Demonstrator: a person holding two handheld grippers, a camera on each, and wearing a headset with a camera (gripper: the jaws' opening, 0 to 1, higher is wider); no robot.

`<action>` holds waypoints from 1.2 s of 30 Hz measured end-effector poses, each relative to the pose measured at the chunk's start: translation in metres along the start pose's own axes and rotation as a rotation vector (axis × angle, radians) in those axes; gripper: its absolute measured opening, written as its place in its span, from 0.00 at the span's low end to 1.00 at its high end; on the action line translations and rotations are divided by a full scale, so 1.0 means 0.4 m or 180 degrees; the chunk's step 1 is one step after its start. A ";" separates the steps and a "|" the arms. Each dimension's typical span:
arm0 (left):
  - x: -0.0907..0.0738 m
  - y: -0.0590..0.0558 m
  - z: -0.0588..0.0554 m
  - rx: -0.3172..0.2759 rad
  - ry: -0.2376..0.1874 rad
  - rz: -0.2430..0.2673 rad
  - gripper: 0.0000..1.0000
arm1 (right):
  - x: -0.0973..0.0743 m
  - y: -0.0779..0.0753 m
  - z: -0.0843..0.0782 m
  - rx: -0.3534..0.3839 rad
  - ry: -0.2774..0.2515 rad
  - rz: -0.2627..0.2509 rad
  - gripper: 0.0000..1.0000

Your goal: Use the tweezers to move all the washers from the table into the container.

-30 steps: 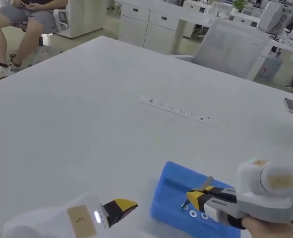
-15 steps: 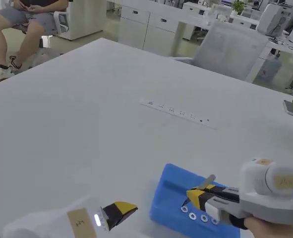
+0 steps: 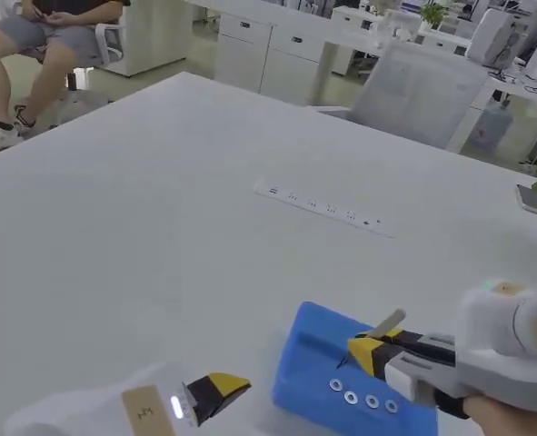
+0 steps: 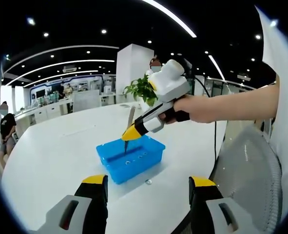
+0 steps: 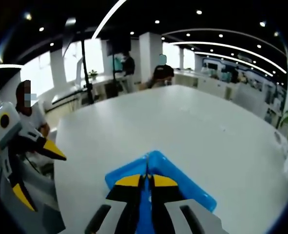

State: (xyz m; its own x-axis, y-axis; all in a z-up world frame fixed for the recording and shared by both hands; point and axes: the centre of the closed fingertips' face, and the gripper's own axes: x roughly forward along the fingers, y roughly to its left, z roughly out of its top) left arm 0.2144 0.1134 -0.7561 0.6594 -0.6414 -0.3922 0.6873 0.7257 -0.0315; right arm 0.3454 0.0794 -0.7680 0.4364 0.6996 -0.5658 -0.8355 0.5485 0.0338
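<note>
Our right tool (image 3: 363,350) is clamped on the tweezers (image 4: 130,119), tips angled down into the container (image 3: 306,350), likely so a release lands inside. Several washers (image 3: 352,395) lie there; a stray washer (image 4: 148,182) sits on the bench (image 3: 159,236) just beside it. Our left tool (image 3: 230,386) idles, jaws apart. We cannot tell whether the tweezers carry anything.

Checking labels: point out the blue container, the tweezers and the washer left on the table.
blue container (image 4: 134,166): left gripper view, front wall.
tweezers (image 4: 131,116): left gripper view, upper shaft.
washer (image 4: 147,182): left gripper view, the small ring itself.
</note>
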 end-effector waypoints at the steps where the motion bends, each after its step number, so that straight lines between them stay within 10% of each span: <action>1: 0.000 0.000 0.000 0.0001 0.0001 0.0001 0.67 | -0.006 0.006 0.006 -0.0018 -0.0010 0.0004 0.04; 36: -0.002 0.000 0.001 -0.0005 0.0005 0.0016 0.67 | -0.054 0.121 -0.028 -0.0156 0.0076 0.0286 0.03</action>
State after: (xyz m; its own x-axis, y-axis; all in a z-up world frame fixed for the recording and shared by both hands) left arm 0.2140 0.1138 -0.7554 0.6623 -0.6374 -0.3937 0.6835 0.7293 -0.0309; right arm 0.2919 0.0855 -0.7635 0.3515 0.7335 -0.5818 -0.8865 0.4606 0.0451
